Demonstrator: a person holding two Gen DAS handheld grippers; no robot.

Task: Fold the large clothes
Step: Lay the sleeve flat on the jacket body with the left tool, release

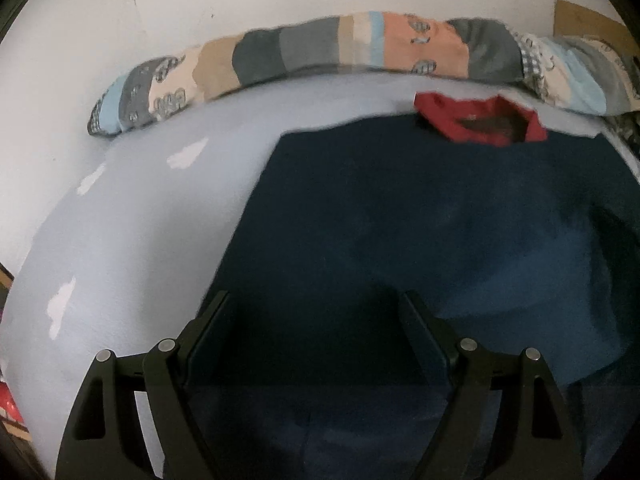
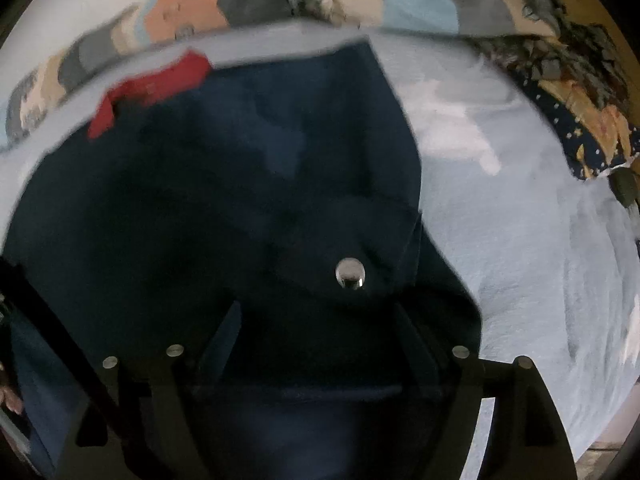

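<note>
Pale blue bedding covers the bed (image 1: pixel 132 216), against a white wall (image 1: pixel 120 8), with a rolled patchwork quilt (image 1: pixel 320 46) laid along the far edge. Relative to that quilt, the navy garment (image 1: pixel 400 220) is spread just on the near side, its red-lined collar (image 1: pixel 480 120) almost touching the roll, while its lower part reaches toward both cameras. A second, darker patterned blanket (image 2: pixel 580 92) is seen off the quilt's right end.

The left tongs (image 1: pixel 316 316) are held with jaws apart above the garment's near left part, nothing between them. The right tongs (image 2: pixel 316 320) are also spread, over a bunched flap carrying a metal snap (image 2: pixel 350 273); whether cloth is caught between them cannot be told, since dark fabric fills the gap.

A risk is judged here: if only the top layer near the snap is pinched, the fold may drag unevenly and the flap may slip free. Uneven lifting by the two tongs would likely skew the fold line.
</note>
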